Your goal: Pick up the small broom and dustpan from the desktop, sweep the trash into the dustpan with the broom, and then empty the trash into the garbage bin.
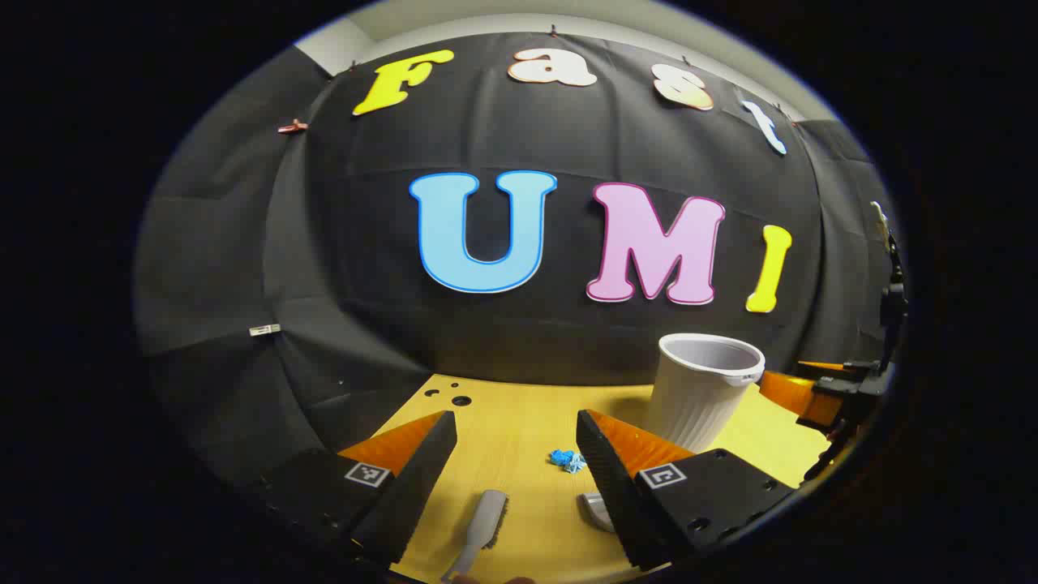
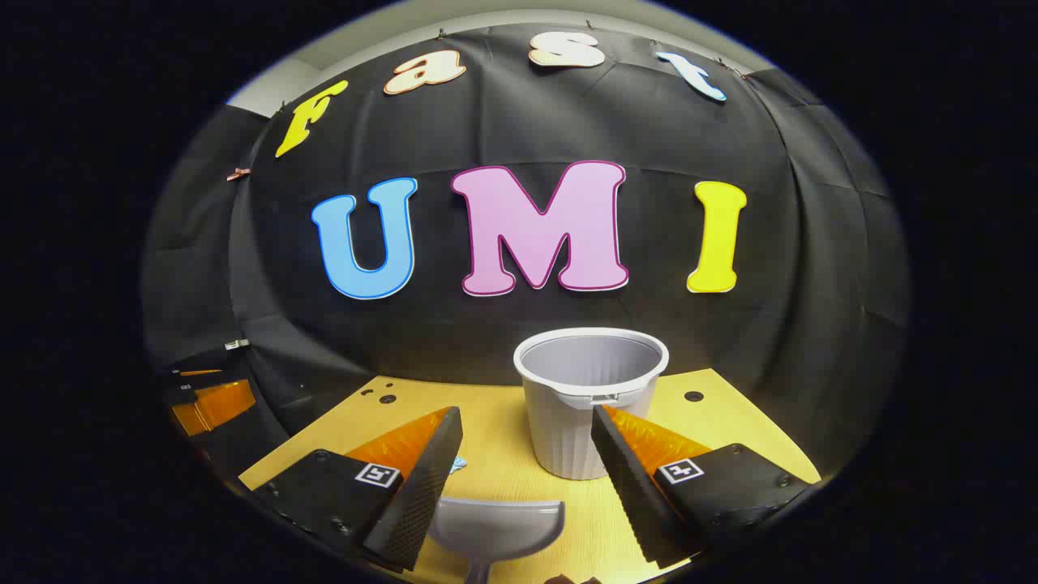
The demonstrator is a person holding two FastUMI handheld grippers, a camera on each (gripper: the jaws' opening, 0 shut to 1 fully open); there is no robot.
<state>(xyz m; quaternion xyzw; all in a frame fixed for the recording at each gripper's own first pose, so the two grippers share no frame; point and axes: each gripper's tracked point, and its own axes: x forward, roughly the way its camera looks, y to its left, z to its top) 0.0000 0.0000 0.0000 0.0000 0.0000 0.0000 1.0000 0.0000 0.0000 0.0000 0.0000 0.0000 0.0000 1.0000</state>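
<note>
In the left gripper view, the left gripper [image 1: 516, 454] hangs spread wide and empty over the desk [image 1: 519, 414] — broom [image 1: 485, 527] lying between its fingers, blue trash [image 1: 567, 460] beyond. In the right gripper view, the right gripper [image 2: 527, 458] gapes empty above the dustpan [image 2: 496, 527] — bin [image 2: 590, 397] upright behind.

Bin [image 2: 590, 405] stands mid-desk [image 2: 714, 422], blocking straight ahead — bare wood either side of it. Blue scrap [image 1: 567, 461] lies left of bin, open desk around.

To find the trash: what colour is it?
Blue; the crumpled trash shows best in the left gripper view.
</note>
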